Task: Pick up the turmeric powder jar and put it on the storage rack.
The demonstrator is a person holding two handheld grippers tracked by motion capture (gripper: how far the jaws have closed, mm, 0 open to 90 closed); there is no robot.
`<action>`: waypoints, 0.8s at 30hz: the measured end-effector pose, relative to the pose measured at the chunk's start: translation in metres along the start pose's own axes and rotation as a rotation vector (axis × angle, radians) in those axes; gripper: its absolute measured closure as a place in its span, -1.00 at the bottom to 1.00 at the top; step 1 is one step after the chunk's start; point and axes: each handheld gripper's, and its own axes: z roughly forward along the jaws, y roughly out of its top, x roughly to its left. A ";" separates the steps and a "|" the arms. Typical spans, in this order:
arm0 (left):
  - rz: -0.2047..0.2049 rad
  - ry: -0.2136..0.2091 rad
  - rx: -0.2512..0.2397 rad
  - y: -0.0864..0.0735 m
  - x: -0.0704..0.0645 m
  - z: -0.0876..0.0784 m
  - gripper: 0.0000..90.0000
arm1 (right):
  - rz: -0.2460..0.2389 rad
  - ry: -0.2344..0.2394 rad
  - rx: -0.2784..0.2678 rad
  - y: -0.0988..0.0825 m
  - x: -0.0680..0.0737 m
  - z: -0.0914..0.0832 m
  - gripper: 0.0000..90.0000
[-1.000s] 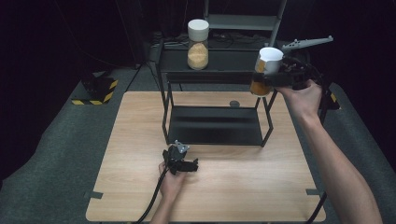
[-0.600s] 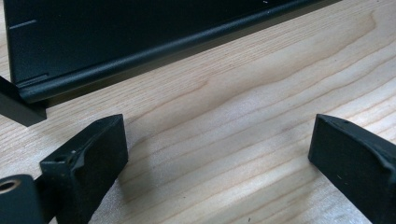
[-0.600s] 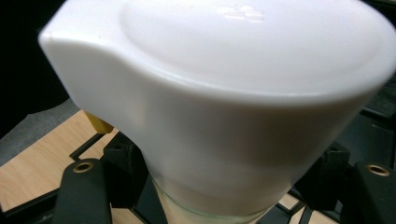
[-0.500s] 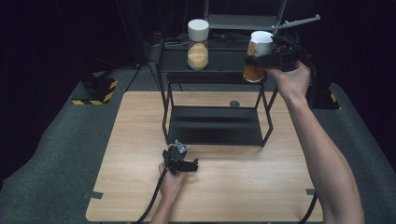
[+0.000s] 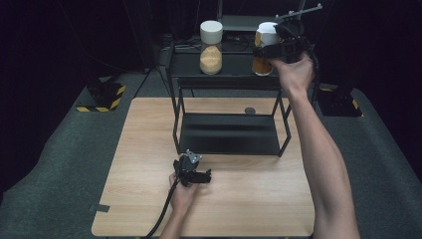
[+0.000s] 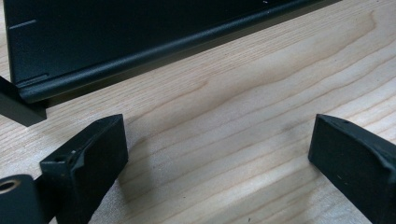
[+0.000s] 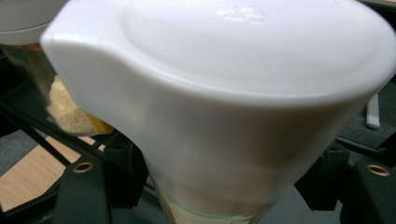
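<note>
**benchguy:** Dark room all round, black curtains or something, and a light wooden table on grey carpet. Landmark is the black two-level metal rack standing at the far half of the table. Where's the jar at?

**tongs_fan:** Jar with the white lid is over the right end of the rack's top shelf, orange stuff showing through the glass. Can't tell if its base touches the shelf or hangs just above it. The right gripper has it from the right side, jaws clamped on the jar just under the lid. In the right gripper view that lid sits huge right between the two black jaws.

**benchguy:** And the other jar?

**tongs_fan:** Second jar, also white-lidded, with pale yellowish powder, stands on the same top shelf, left of the held one and apart from it. You catch a bit of it at the left edge of the right gripper view too.

**benchguy:** Left hand doing anything?

**tongs_fan:** Left gripper rests low on the table just in front of the rack's bottom shelf, near its left front corner. Jaws spread wide, nothing in them, just bare wood between, and the shelf's front lip right ahead.
</note>
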 end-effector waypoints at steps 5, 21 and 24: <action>0.000 0.000 0.000 0.000 0.000 0.000 -0.90 | 0.007 -0.008 0.014 0.005 0.004 0.014 -0.33; 0.001 0.001 0.000 0.000 0.000 0.000 -0.89 | 0.002 -0.006 0.020 0.005 0.008 0.027 -0.33; 0.001 0.001 0.000 0.000 0.000 0.000 -0.89 | 0.008 0.004 0.022 0.005 0.004 0.027 -0.33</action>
